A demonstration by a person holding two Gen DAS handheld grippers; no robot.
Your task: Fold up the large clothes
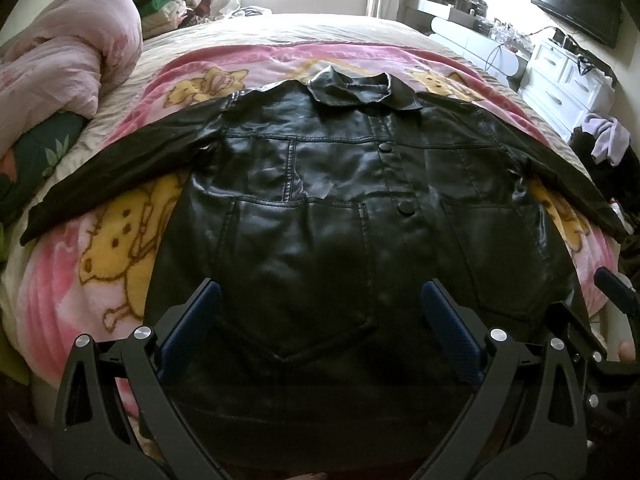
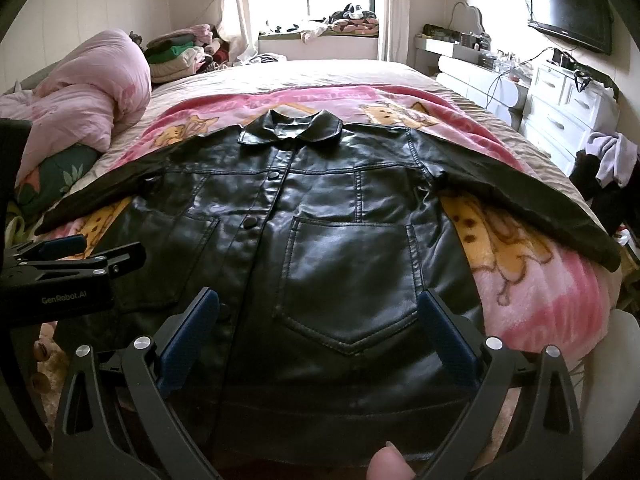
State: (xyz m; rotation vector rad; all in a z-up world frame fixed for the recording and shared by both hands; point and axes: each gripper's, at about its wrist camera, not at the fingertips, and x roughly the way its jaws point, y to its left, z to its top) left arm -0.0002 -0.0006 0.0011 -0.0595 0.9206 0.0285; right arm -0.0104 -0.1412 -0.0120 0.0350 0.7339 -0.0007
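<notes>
A black leather jacket [image 1: 320, 184] lies front-up and spread flat on a pink cartoon blanket [image 1: 100, 280], collar [image 1: 352, 88] at the far end and both sleeves stretched out sideways. My left gripper [image 1: 320, 296] hovers open above the jacket's lower left half, nothing between its blue pads. The right wrist view shows the same jacket [image 2: 320, 200], with my right gripper [image 2: 318, 300] open over the right chest pocket [image 2: 352, 280] and near hem. The left gripper [image 2: 92, 252] shows at the left edge there, beside the jacket's side.
A bunched pink duvet [image 1: 68, 60] and folded clothes [image 2: 176, 52] sit at the bed's far left. White drawers [image 2: 568, 108], a wall TV [image 2: 568, 12] and a chair with clothes [image 2: 608, 160] stand along the right. A person's fingertip [image 2: 390, 466] shows at the bottom.
</notes>
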